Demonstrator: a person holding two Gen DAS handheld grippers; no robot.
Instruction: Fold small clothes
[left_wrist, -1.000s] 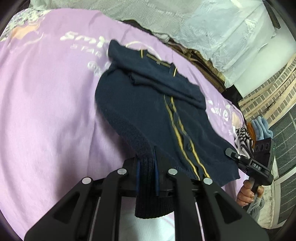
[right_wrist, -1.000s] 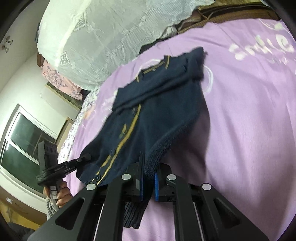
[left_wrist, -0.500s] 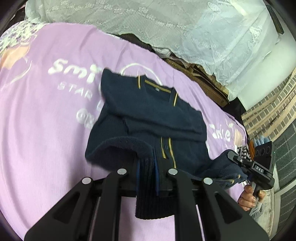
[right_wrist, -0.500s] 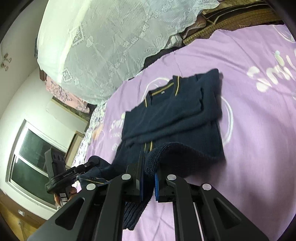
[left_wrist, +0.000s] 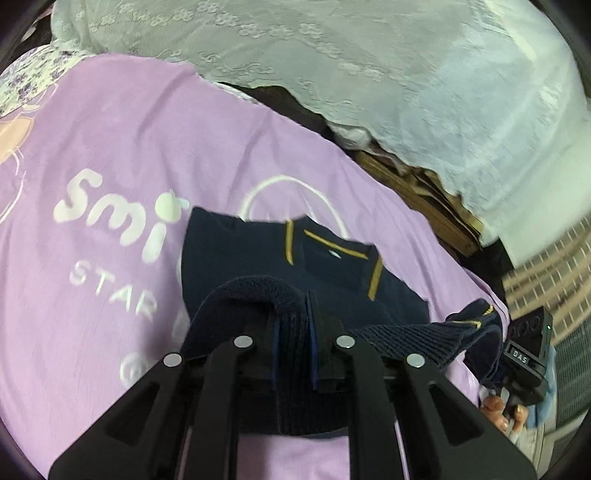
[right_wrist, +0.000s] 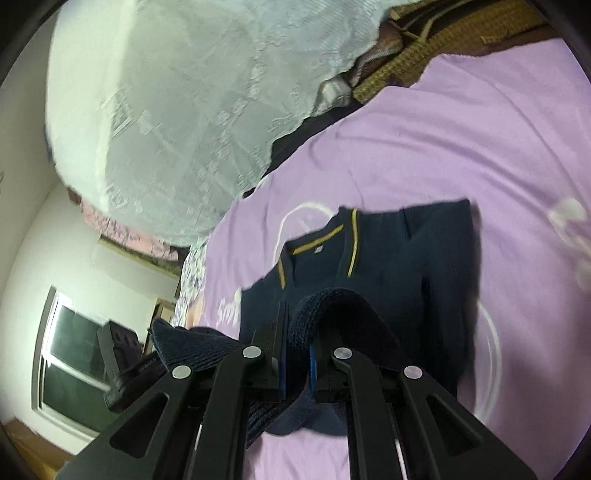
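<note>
A small navy knit cardigan (left_wrist: 332, 288) with yellow trim lies on the purple bedsheet (left_wrist: 110, 147), collar at the far end. My left gripper (left_wrist: 293, 332) is shut on its ribbed bottom hem and holds it lifted over the body, near the collar. My right gripper (right_wrist: 295, 345) is shut on the hem's other corner, also lifted over the cardigan (right_wrist: 406, 258). The hem stretches between the two grippers. The right gripper shows in the left wrist view (left_wrist: 524, 358), and the left gripper in the right wrist view (right_wrist: 125, 365).
A white lace cover (left_wrist: 369, 66) drapes over things behind the bed. A woven brown mat (right_wrist: 424, 59) lies at the bed's far edge. A window (right_wrist: 70, 362) is at the left. Purple bedsheet (right_wrist: 443, 129) surrounds the cardigan.
Both grippers have carried the bottom hem up and forward over the cardigan toward the collar, folding the lower half over the upper half.
</note>
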